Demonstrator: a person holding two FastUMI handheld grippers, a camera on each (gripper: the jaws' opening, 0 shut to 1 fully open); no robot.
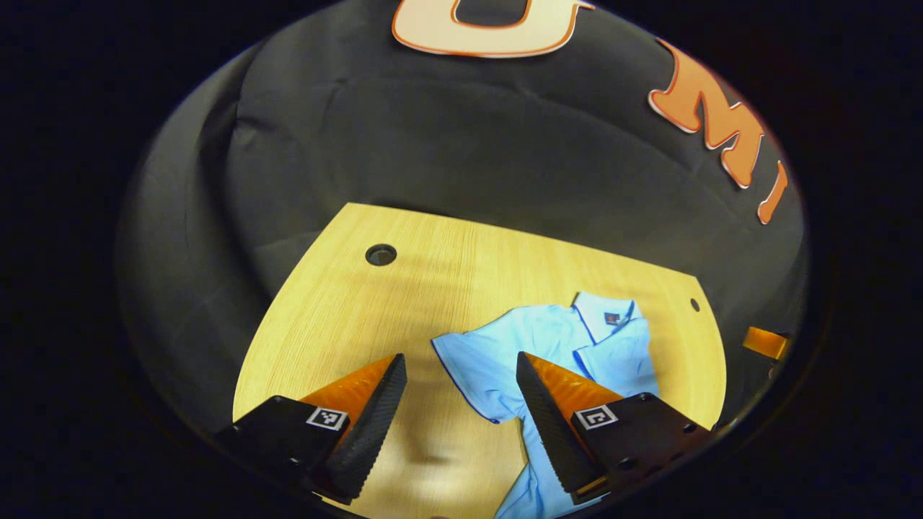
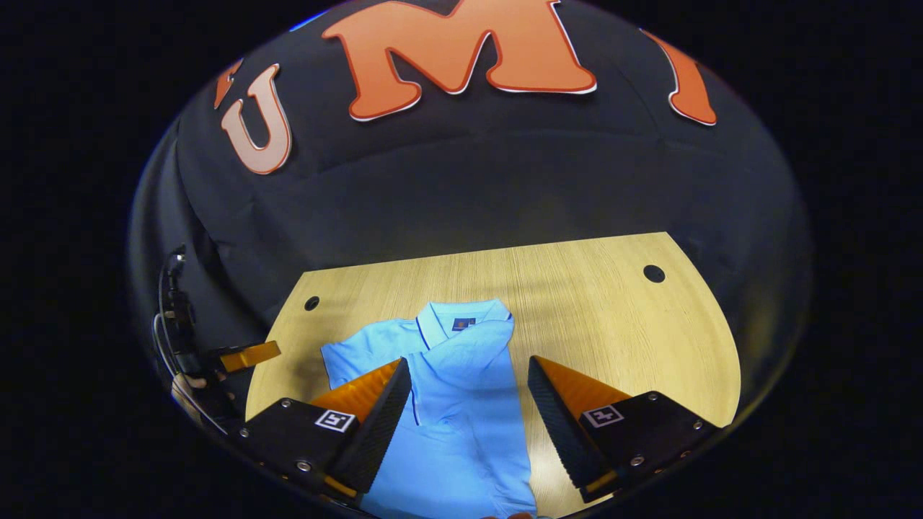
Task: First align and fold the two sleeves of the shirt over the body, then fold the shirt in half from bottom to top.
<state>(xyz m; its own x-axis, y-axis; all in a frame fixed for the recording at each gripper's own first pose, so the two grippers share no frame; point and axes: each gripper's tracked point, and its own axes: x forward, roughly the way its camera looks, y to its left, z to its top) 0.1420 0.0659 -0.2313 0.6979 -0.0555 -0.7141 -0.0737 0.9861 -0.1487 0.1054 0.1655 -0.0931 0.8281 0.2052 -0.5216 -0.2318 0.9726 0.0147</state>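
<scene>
A light blue polo shirt (image 1: 555, 339) lies flat on the wooden table (image 1: 360, 303), collar toward the far wall. In the right gripper view the shirt (image 2: 461, 404) has one sleeve folded over the body, leaving a straight side edge. The other sleeve (image 2: 353, 353) still spreads out sideways. My left gripper (image 1: 460, 356) hovers open above that spread sleeve (image 1: 476, 375), holding nothing. My right gripper (image 2: 469, 360) is open above the shirt's body, also with nothing held. The left gripper (image 2: 249, 356) and the hand holding it appear at the table's left edge in the right gripper view.
The table has small round holes (image 1: 381, 254) (image 2: 654, 274) near its far corners. Bare wood (image 2: 634, 339) lies on the folded side of the shirt and beyond the collar. Black cloth (image 2: 461, 187) walls the booth behind the table.
</scene>
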